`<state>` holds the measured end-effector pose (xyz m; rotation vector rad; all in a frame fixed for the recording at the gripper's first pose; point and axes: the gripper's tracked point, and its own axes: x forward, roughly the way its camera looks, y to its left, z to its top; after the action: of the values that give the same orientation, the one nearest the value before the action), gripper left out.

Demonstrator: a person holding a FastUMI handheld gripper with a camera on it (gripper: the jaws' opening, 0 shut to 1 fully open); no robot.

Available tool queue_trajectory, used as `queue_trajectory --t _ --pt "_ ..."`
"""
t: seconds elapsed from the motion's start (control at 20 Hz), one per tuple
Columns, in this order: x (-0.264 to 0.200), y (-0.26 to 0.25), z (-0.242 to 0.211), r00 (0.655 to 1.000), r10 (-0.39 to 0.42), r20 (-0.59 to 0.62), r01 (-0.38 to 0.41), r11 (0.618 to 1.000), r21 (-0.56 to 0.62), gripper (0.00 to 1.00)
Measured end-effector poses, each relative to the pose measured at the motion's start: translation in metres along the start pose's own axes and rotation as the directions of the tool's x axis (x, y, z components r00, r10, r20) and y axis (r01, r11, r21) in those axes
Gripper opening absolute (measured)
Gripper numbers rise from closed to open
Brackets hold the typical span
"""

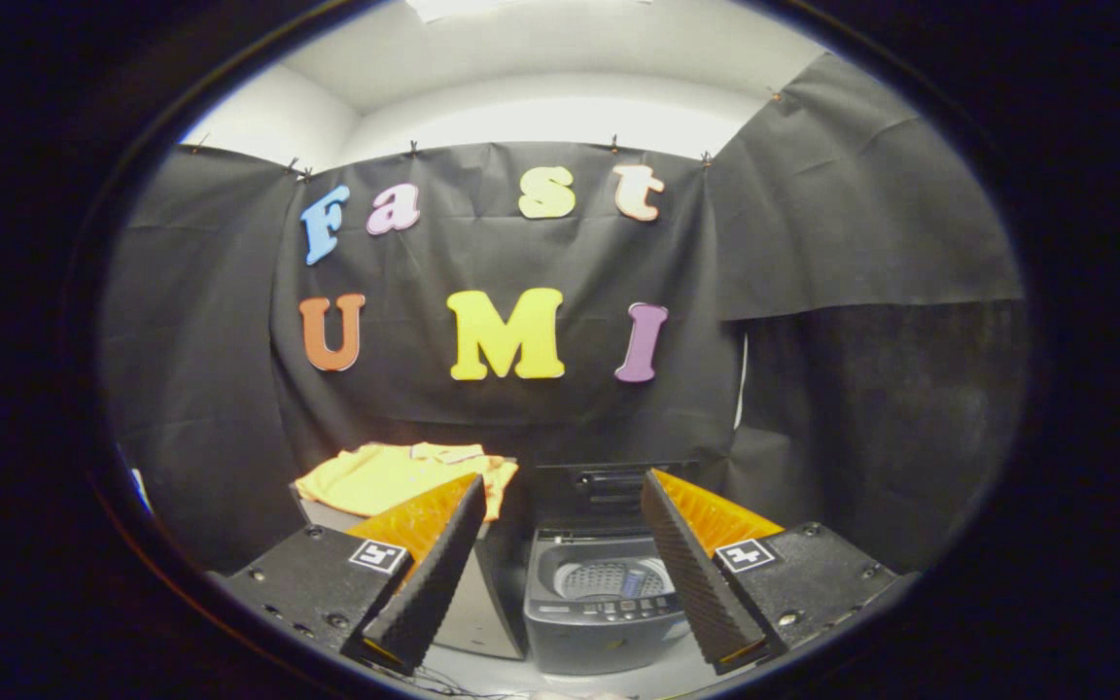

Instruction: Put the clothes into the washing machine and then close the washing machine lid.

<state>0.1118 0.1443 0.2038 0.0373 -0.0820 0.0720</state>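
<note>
A small grey top-loading washing machine stands on the floor beyond and below my fingers, framed in the gap between them. Its lid is raised upright at the back, and the metal drum lies open with a control strip along its front rim. A yellow garment lies spread flat on a box left of the machine, partly hidden behind my left finger. My gripper is open with nothing between its fingers, held well short of both the clothes and the machine.
The grey box under the garment stands close against the machine's left side. Black cloth walls close the booth in behind and on both sides. Pale floor lies in front of the machine.
</note>
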Motion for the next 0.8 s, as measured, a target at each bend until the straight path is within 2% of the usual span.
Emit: queue_trajectory --t 0.35,0.5,0.8 --pt "0.113 0.112 0.051 0.992 0.117 -0.049 -0.117 0.993 0.01 1.0" --pt "0.167 0.157 0.061 0.985 0.142 -0.098 -0.141 0.99 0.024 1.0" --pt "0.256 0.221 0.026 0.952 0.164 -0.257 -0.16 0.986 0.035 1.0"
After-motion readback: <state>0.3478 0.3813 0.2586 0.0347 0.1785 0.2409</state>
